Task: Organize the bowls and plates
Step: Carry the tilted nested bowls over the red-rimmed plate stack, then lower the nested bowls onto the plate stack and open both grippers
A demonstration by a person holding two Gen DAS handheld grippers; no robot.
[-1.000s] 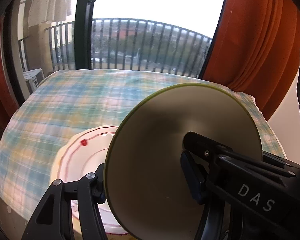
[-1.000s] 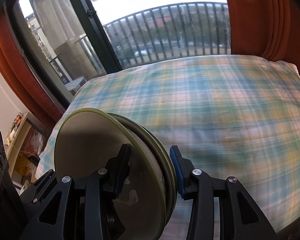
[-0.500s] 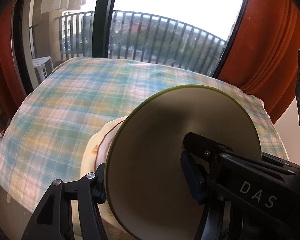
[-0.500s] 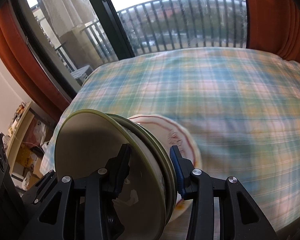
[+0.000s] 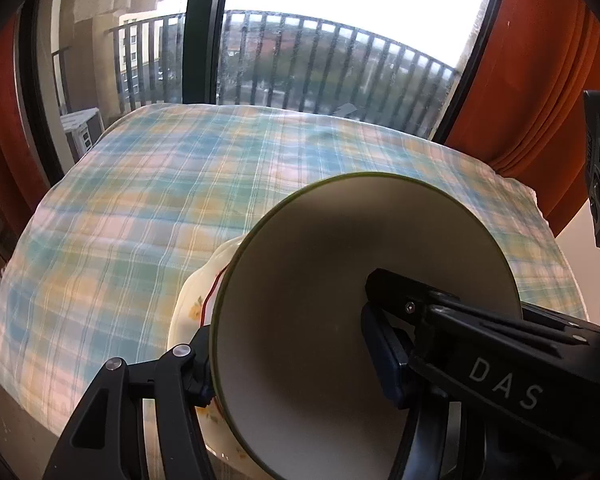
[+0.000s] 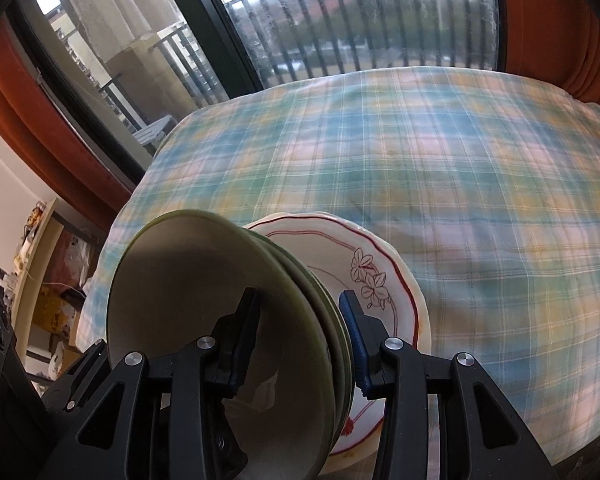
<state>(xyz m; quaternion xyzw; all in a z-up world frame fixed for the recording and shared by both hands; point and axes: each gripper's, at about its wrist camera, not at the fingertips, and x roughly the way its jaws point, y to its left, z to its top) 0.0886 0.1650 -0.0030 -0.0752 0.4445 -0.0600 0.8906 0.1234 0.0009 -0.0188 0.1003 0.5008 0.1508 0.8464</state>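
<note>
Left gripper (image 5: 288, 356) pinches a round olive-rimmed ceramic bowl (image 5: 340, 300) just above the scalloped white floral plate (image 6: 380, 276). Right gripper (image 6: 300, 344) pinches nested green-rimmed bowls (image 6: 220, 300) beside that plate. Level each bowl over the plate before releasing.

Green bowls (image 6: 220, 320): glossy glazed ceramic is being shown.
Flowered plate (image 6: 380, 280): smooth glaze.
Tablecloth (image 5: 160, 208): woven checked cloth.

We see the stack of bowls (image 6: 228, 320) nested and tipped on edge, above the plate (image 6: 384, 276), which lies on the tablecloth (image 6: 440, 160) near its front edge. Behind the table, window and railing (image 6: 360, 20); curtains (image 5: 540, 80) flank it.
</note>
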